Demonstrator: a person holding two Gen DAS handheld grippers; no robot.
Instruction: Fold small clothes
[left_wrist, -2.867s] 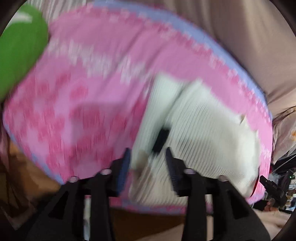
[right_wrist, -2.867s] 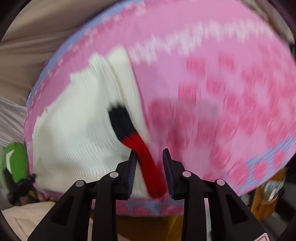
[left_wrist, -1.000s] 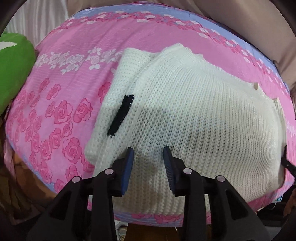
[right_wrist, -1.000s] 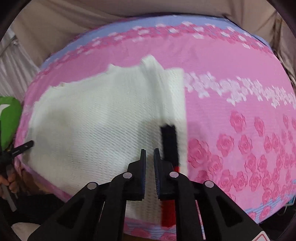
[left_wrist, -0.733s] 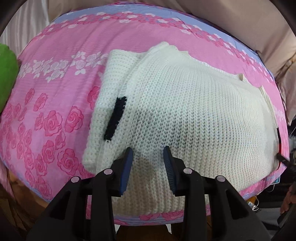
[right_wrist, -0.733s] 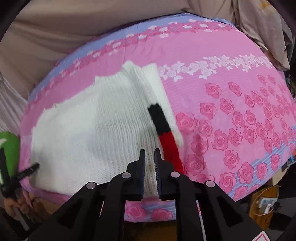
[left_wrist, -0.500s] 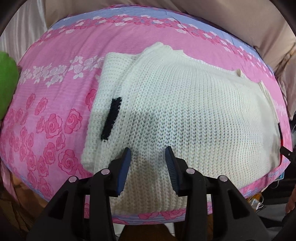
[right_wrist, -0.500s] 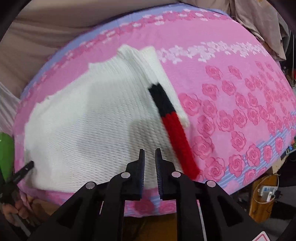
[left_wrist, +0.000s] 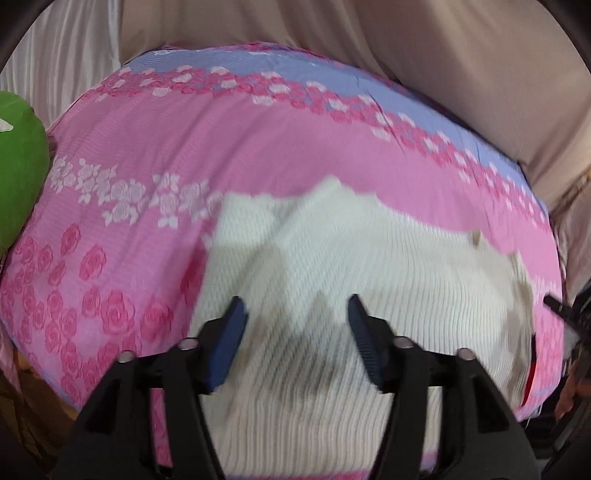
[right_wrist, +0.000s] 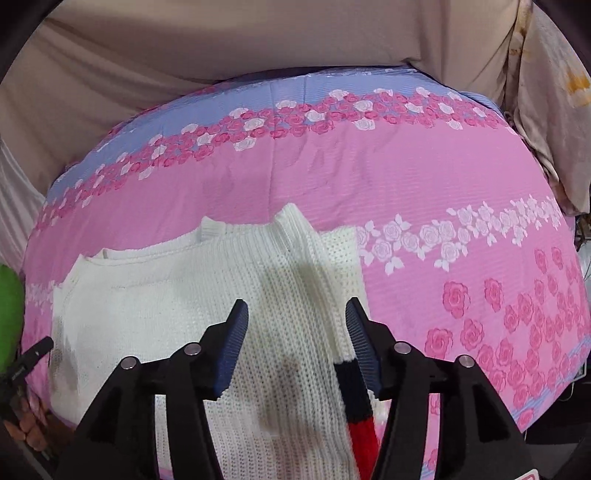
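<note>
White knit sweater (right_wrist: 207, 295) lay flat on the bed (right_wrist: 424, 177), toward its near edge and left of centre in the right wrist view. Both sleeves looked tucked in over the body; I judged the side folds done, with the fold along the length left to do.

My left gripper (left_wrist: 295, 325) and right gripper (right_wrist: 295, 325) each hovered over the near part of the knit, jaws wide apart, holding nothing. No cloth between the pads in either view.

Right wrist view was sharp: it showed the black-and-red cuff (right_wrist: 356, 406) running to the near edge beside the right pad, and the collar notch at the far hem. Left wrist view was motion-blurred; the cuff on that side could not be made out. It did show a green object (left_wrist: 18, 166) off the bed's left edge and a sliver of red at the sweater's right side.
</note>
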